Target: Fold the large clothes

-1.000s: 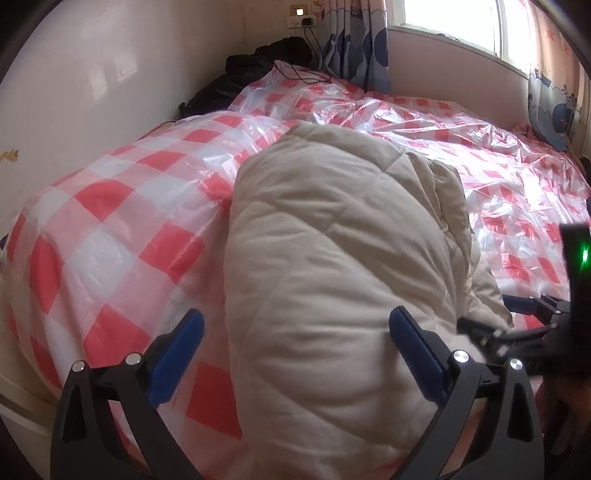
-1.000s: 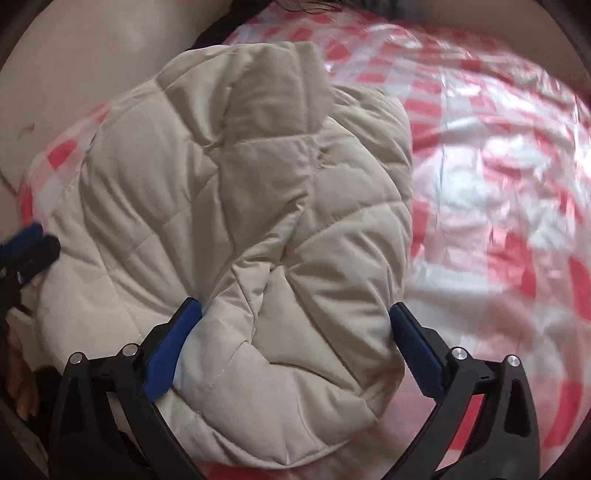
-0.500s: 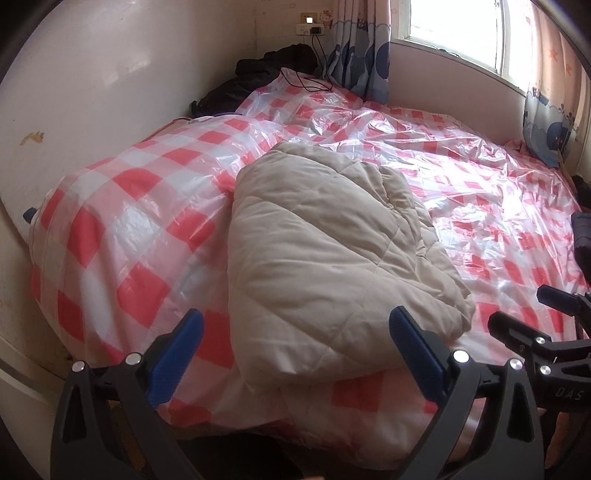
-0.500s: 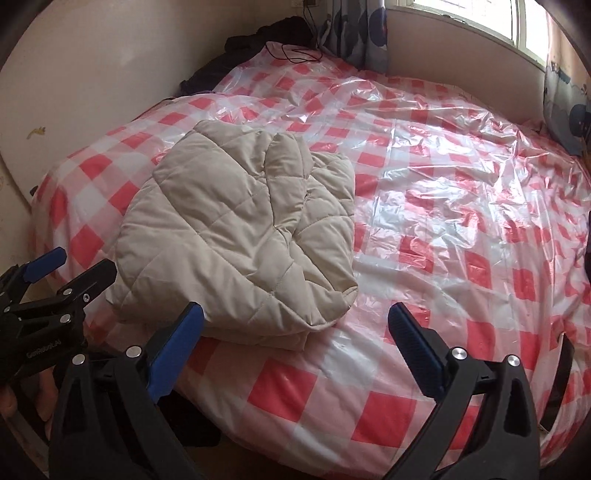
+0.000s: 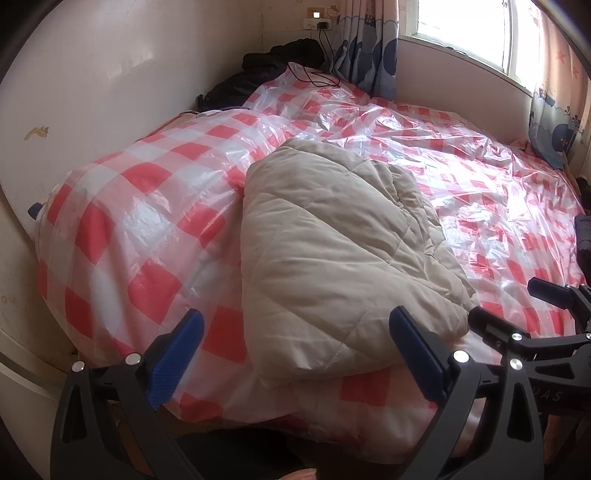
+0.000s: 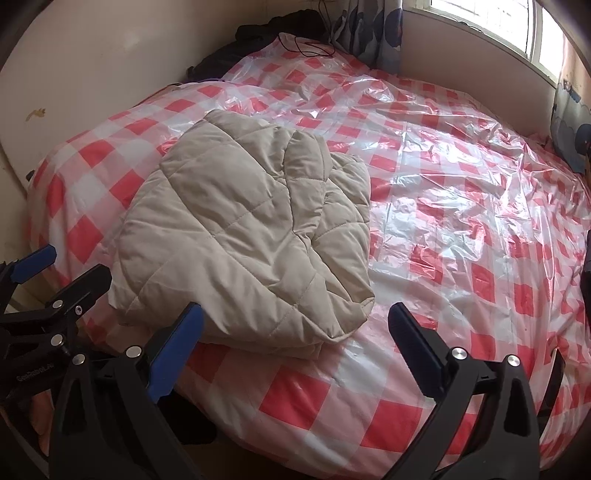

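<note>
Lying folded into a thick, roughly rectangular bundle, the beige quilted puffer jacket (image 6: 251, 236) sits on the near left part of the bed (image 6: 461, 206), with its front edge close to the bed's near rim. From your right wrist view, you see one padded flap folded across the top of the bundle, and the stitched squares run over its whole surface. The same jacket (image 5: 332, 258) fills the middle of your left wrist view, with a rounded hump of bedding rising just beside it on the left.

A glossy plastic sheet with red and white checks (image 6: 480, 166) covers the whole bed beneath the jacket and wrinkles heavily on the far right side.

Your left tongs (image 5: 295, 354) are spread wide, blue pads apart, holding nothing, poised off the near edge of the bed in front of the jacket. Your right tongs (image 6: 295, 343) are likewise spread wide and empty, off the near edge and just to the right of the bundle. Each pair shows at the edge of the other's view.

Farther out, a heap of dark clothing (image 5: 266, 70) lies at the far corner by the cream wall (image 5: 110, 74). A blue-patterned curtain (image 5: 369, 48) hangs beside the bright window (image 5: 461, 26).
</note>
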Motion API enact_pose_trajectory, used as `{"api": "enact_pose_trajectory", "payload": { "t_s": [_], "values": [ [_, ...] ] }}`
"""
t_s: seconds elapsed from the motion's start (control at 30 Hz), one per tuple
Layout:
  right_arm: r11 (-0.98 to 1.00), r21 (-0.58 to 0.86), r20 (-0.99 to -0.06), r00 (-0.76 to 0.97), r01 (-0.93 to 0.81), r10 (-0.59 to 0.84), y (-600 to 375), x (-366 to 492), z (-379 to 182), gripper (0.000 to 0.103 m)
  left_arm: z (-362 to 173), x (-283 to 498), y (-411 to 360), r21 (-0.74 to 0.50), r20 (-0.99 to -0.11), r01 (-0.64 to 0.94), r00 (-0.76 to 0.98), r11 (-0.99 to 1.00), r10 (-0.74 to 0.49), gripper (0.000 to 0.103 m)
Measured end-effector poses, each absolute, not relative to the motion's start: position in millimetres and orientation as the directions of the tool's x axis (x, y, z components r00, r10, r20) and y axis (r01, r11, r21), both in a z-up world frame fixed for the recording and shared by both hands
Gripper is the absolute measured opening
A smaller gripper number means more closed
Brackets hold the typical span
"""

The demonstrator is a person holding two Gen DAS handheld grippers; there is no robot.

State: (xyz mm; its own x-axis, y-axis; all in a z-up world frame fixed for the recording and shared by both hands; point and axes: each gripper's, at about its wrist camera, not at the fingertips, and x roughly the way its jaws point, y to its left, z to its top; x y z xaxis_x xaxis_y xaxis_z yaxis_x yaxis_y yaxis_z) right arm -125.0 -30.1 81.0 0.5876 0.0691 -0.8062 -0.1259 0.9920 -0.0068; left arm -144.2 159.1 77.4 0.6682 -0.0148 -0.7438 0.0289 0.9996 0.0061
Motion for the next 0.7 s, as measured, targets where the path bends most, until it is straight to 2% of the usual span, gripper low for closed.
{"api": "enact_pose_trajectory", "payload": {
  "t_s": [0.4,0.7],
  "values": [
    [0.995,0.012,-0.810,0.583,-0.102,0.070,-38,-117,73,0.097,73,-135,159,-0.056,-0.762,0.052,0.643,0.997,-0.076,0.096],
    [0.995,0.024,-0.810,0.582,-0.094,0.075,-43,-114,67,0.097,71,-132,155,0.001,-0.764,0.038,0.644,0.999,-0.024,0.096]
  ]
}}
